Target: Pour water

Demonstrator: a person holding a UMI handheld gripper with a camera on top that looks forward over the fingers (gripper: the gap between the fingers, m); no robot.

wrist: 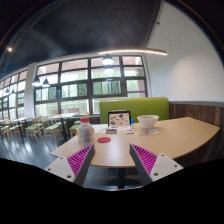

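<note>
Tool (113, 163) open; bottle (86, 132) beyond it, contents indistinct.

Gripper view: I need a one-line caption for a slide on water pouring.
Open tongs hover before a table holding a bottle, a pink coaster and a bowl.

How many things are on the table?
4, as far as shows: a bottle beyond the left finger, a small red thing beside it, a standing sign mid-table, and a bowl to its right. The open gripper holds nothing.
</note>
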